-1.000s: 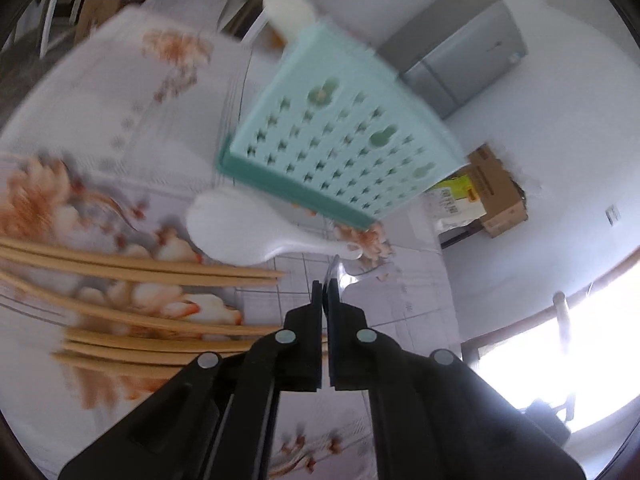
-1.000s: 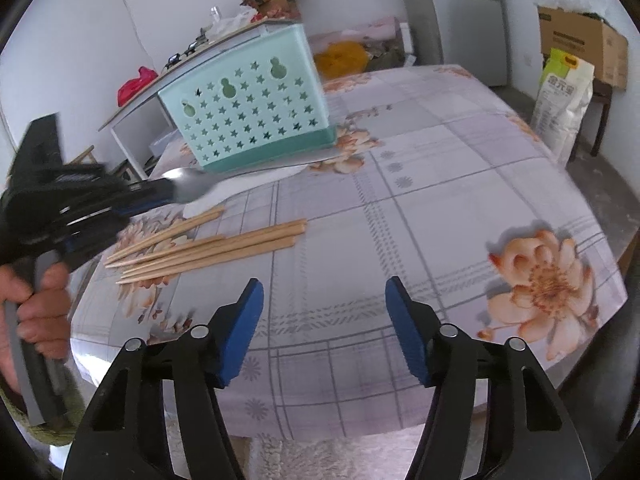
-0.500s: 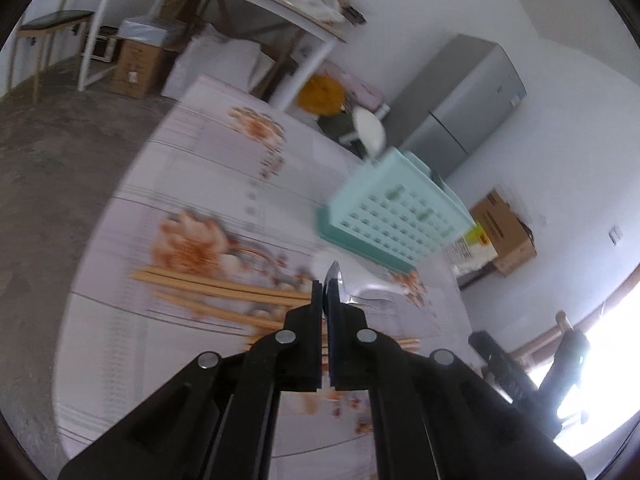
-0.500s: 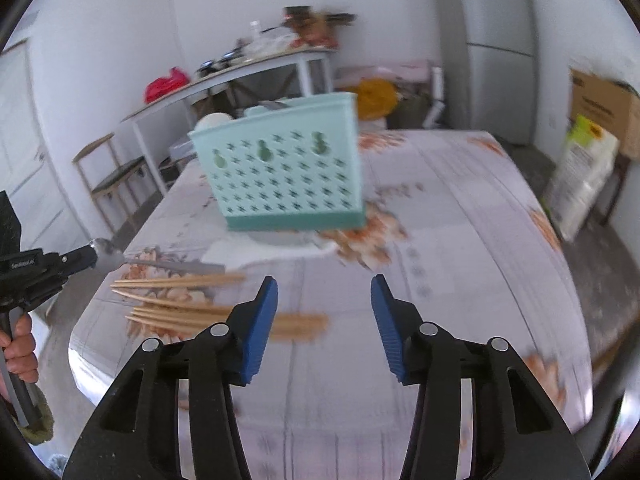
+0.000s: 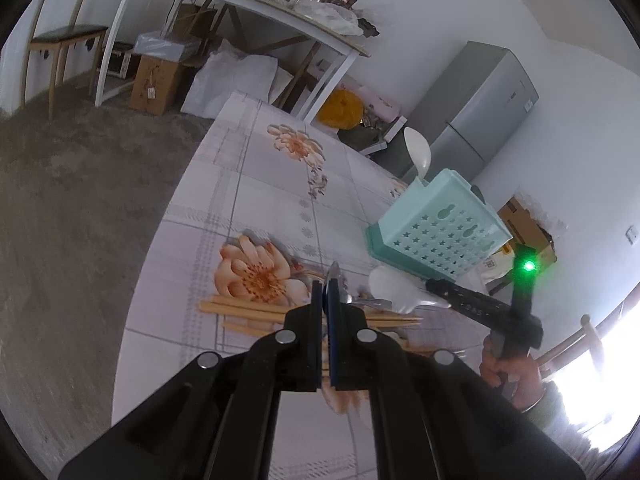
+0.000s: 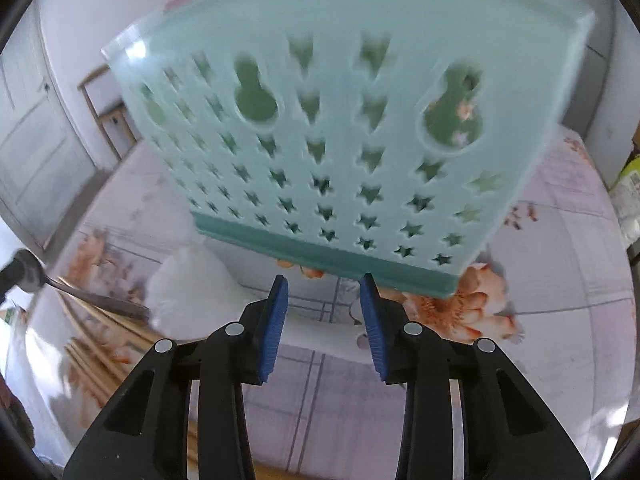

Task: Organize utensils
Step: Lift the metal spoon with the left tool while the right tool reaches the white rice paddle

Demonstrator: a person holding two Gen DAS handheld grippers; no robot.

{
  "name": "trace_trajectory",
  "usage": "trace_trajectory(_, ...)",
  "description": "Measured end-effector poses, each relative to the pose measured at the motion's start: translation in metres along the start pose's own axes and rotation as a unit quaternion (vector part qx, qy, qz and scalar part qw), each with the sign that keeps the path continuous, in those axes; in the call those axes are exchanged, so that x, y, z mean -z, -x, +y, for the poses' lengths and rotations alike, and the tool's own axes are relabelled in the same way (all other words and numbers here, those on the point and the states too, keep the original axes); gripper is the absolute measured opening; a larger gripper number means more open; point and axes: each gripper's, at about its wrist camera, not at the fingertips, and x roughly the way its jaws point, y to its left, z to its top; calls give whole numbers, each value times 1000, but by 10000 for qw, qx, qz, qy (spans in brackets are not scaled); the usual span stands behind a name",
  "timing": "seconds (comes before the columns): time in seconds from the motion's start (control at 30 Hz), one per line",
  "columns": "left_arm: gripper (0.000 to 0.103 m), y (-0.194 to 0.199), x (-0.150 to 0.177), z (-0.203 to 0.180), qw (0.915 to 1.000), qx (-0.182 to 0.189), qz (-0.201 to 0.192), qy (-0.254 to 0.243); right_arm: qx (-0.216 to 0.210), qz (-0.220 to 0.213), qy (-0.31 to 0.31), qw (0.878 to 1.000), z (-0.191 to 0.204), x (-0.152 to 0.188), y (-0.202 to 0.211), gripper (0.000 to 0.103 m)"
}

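My left gripper (image 5: 327, 292) is shut on a metal spoon (image 5: 334, 276), held above the table. The spoon also shows at the left of the right wrist view (image 6: 96, 298). My right gripper (image 6: 324, 308) is open, low over the handle of a white rice paddle (image 6: 192, 284) lying in front of the teal utensil basket (image 6: 344, 128). In the left wrist view the right gripper (image 5: 434, 286) reaches the paddle (image 5: 390, 288) beside the basket (image 5: 440, 232). Another white paddle (image 5: 417, 152) stands in the basket. Wooden chopsticks (image 5: 248, 312) lie on the cloth.
The table has a floral cloth (image 5: 256, 184) with its edge at the left. A grey fridge (image 5: 480, 108), a white side table (image 5: 240, 0), a chair (image 5: 60, 40) and cardboard boxes (image 5: 528, 224) stand around it.
My right gripper has moved in close to the basket and down over the white paddle. My left gripper has pulled back and risen, still holding the spoon.
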Motion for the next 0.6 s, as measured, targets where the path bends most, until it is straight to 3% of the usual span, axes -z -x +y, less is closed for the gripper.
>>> trace_trajectory(0.4, 1, -6, -10, 15, 9998, 84, -154, 5, 4, 641, 561, 9964, 11, 34, 25, 35)
trace_trajectory(0.6, 1, -5, -11, 17, 9998, 85, -159, 13, -413, 758, 1540, 9843, 29, 41, 39, 36)
